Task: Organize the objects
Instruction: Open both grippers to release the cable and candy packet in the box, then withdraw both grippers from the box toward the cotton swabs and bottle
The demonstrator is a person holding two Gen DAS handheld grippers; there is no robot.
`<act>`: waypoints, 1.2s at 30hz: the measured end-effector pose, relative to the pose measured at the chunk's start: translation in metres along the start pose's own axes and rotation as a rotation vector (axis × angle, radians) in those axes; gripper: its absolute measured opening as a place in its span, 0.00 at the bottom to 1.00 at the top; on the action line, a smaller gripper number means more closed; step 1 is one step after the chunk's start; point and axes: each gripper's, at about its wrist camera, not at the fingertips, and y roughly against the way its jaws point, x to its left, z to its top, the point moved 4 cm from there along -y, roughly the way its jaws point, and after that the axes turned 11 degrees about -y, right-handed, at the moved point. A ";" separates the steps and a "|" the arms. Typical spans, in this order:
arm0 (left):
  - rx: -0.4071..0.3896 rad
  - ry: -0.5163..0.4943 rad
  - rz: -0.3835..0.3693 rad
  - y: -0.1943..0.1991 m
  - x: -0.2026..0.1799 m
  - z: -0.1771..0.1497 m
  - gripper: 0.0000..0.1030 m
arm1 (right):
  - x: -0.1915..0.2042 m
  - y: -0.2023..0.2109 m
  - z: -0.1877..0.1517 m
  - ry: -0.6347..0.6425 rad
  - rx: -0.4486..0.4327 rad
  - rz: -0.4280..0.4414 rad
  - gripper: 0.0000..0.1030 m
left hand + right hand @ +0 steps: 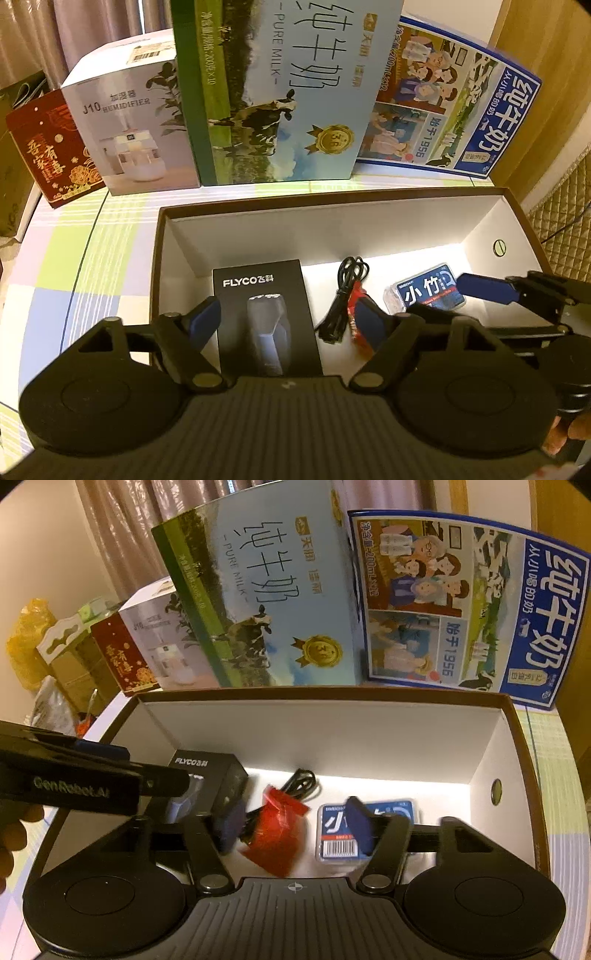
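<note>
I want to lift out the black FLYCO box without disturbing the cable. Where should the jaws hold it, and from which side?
Probably grip the FLYCO box across its two long edges, coming from above. It lies flat on the floor of the open box, so only its sides offer purchase. The left gripper is open and already straddles it; the black cable lies apart, to its right.

An open box (517, 221) sits on the table (92, 251). Inside it, from left to right, lie a shaver box (266, 314), a cable (343, 295) with a packet (277, 830) just beside it, and a card case (424, 291). Behind the box, along the table's far edge, stand a gift box (55, 147), a humidifier box (129, 122) and two milk cartons (277, 92).
</note>
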 end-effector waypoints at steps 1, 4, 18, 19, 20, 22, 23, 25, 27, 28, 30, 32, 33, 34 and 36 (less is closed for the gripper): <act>-0.002 0.001 0.003 0.002 0.000 -0.001 0.78 | -0.001 0.003 -0.001 0.000 0.007 0.003 0.63; -0.008 -0.001 0.018 0.007 0.000 -0.004 0.81 | -0.001 0.013 -0.006 0.011 0.011 0.005 0.73; -0.018 -0.003 0.047 0.045 -0.004 -0.024 0.95 | -0.007 0.065 -0.020 -0.025 -0.031 -0.003 0.95; -0.020 -0.005 0.048 0.049 -0.005 -0.026 0.95 | -0.008 0.070 -0.021 -0.033 -0.034 -0.005 0.96; -0.021 -0.006 0.049 0.054 -0.007 -0.028 0.95 | -0.009 0.074 -0.023 -0.042 -0.040 -0.007 0.96; -0.022 -0.011 0.051 0.062 -0.009 -0.032 0.95 | -0.011 0.083 -0.026 -0.059 -0.048 -0.014 0.96; -0.022 -0.013 0.054 0.066 -0.011 -0.035 0.95 | -0.011 0.087 -0.028 -0.067 -0.051 -0.016 0.96; -0.025 -0.008 0.052 0.075 -0.014 -0.041 0.95 | -0.012 0.096 -0.032 -0.076 -0.059 -0.018 0.96; -0.029 0.004 0.040 0.083 -0.017 -0.049 0.95 | -0.013 0.105 -0.036 -0.085 -0.067 -0.022 0.97; -0.030 0.012 0.037 0.087 -0.018 -0.053 0.95 | -0.013 0.109 -0.039 -0.092 -0.070 -0.022 0.97; -0.032 0.024 0.031 0.094 -0.020 -0.059 0.95 | -0.013 0.117 -0.044 -0.102 -0.075 -0.020 0.97; -0.033 0.035 0.026 0.102 -0.024 -0.067 0.95 | -0.012 0.125 -0.050 -0.109 -0.077 -0.019 0.97; -0.034 0.038 0.025 0.106 -0.025 -0.070 0.95 | -0.011 0.129 -0.053 -0.110 -0.079 -0.018 0.97; -0.035 0.039 0.023 0.110 -0.028 -0.074 0.95 | -0.010 0.134 -0.056 -0.112 -0.081 -0.017 0.97; -0.036 0.042 0.018 0.117 -0.032 -0.081 0.95 | -0.008 0.141 -0.062 -0.114 -0.084 -0.015 0.97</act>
